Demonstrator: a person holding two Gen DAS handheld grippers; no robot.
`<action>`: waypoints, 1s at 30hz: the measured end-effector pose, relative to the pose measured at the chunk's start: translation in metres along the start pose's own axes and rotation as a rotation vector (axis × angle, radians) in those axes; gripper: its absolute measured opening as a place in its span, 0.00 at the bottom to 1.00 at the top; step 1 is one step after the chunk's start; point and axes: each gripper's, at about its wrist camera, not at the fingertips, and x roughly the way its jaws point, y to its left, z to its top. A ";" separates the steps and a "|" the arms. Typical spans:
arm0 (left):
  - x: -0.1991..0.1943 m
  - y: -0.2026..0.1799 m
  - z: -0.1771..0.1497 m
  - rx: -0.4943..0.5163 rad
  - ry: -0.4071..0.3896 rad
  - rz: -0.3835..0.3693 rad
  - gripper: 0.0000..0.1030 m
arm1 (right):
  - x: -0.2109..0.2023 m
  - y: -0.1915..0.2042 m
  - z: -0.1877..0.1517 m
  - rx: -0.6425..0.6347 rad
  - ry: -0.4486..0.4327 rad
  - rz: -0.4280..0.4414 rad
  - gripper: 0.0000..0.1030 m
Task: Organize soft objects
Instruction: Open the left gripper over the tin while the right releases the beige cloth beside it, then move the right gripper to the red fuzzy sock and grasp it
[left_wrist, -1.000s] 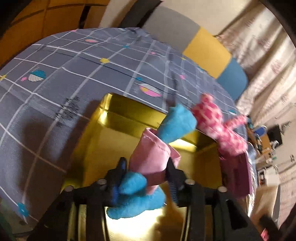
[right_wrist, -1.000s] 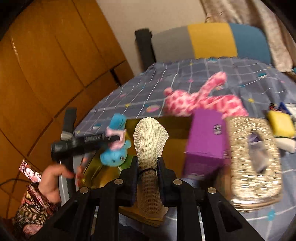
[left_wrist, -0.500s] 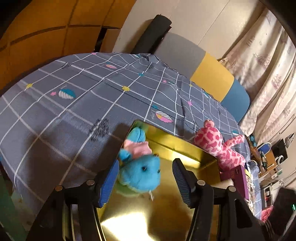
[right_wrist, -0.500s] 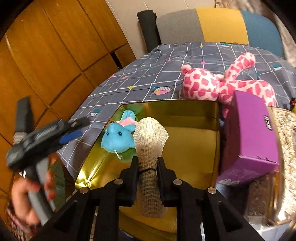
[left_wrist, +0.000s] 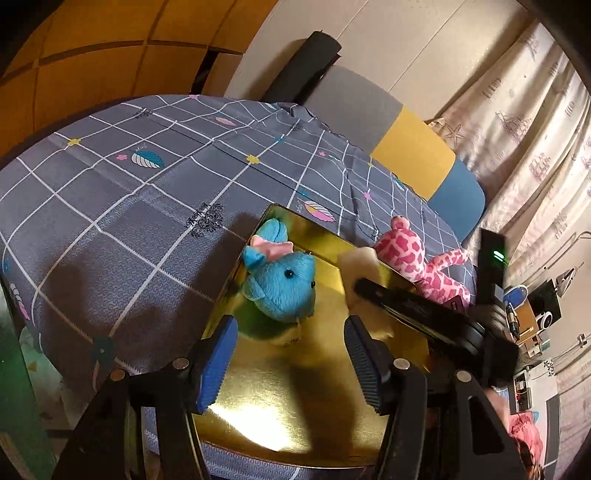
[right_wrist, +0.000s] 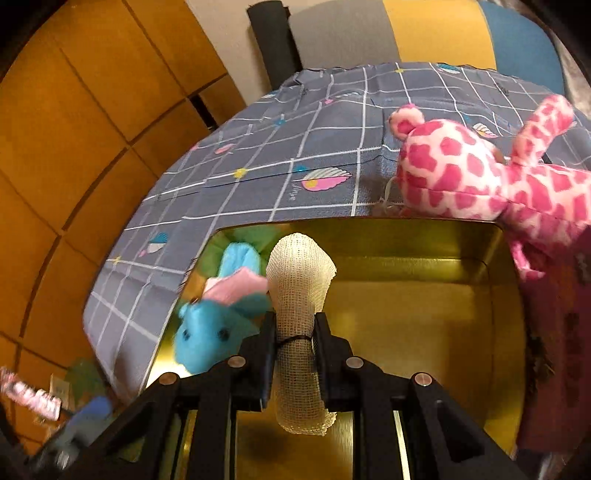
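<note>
My L claw (left_wrist: 288, 343) spread, w/ nothing in it; R claw (right_wrist: 295, 332) pinching beige mesh gauze roll (right_wrist: 300, 295) over shiny gold metal tin (right_wrist: 424, 314); fluffy blue plush toy (left_wrist: 282, 282) inside.

Grey checked tablecloth (left_wrist: 110, 192), gold tin (right_wrist: 424, 295), pink giraffe plush (right_wrist: 461, 177) on it

grid tablecloth (left_wrist: 110, 192) | colour-block chair (left_wrist: 413, 155) | curtain (left_wrist: 535, 122) | wood panelling (right_wrist: 74, 129)
</note>
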 end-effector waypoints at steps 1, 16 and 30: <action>0.000 0.000 0.000 0.000 0.001 -0.002 0.59 | 0.007 0.000 0.003 0.005 0.002 -0.013 0.21; 0.007 -0.006 -0.016 -0.013 0.052 -0.023 0.59 | -0.039 -0.005 0.002 0.017 -0.106 -0.029 0.63; 0.012 -0.092 -0.063 0.177 0.143 -0.230 0.59 | -0.201 -0.056 -0.054 -0.039 -0.438 -0.149 0.77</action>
